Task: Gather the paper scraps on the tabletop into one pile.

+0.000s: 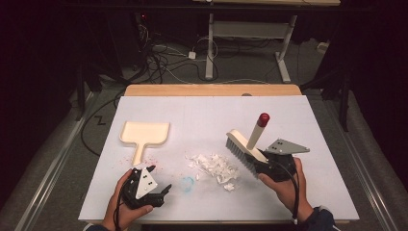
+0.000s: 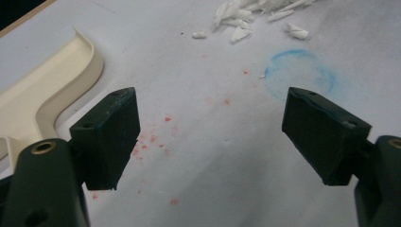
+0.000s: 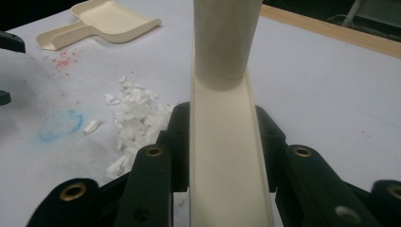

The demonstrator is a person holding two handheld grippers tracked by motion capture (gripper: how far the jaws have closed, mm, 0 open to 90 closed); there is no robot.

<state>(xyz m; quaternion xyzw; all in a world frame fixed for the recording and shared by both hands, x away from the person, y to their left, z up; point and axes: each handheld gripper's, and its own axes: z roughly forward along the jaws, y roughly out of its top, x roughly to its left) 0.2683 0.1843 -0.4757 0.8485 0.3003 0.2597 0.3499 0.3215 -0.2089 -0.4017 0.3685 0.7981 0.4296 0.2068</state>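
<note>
A: While the right gripper (image 1: 263, 165) is clenched on the brush (image 1: 244, 150) by its cream back, we have the bristles on the table (image 1: 308, 130) just right of the paper scraps (image 1: 214, 166).

B: And our left gripper (image 1: 155, 185) is released, jaws wide with nothing between them, resting just below the dustpan (image 1: 143, 133) handle.

A: So we judge the job barely begun. The scraps lie in a loose heap mid-table, none in the pan.

B: Agreed. The pan sits flat at the left, well apart from the heap, not yet picked up.

A: Left for us: take the pan, bring it to the heap, sweep the scraps in. The blue ring (image 2: 300, 74) and red flecks (image 2: 150, 138) look like stains.
</note>
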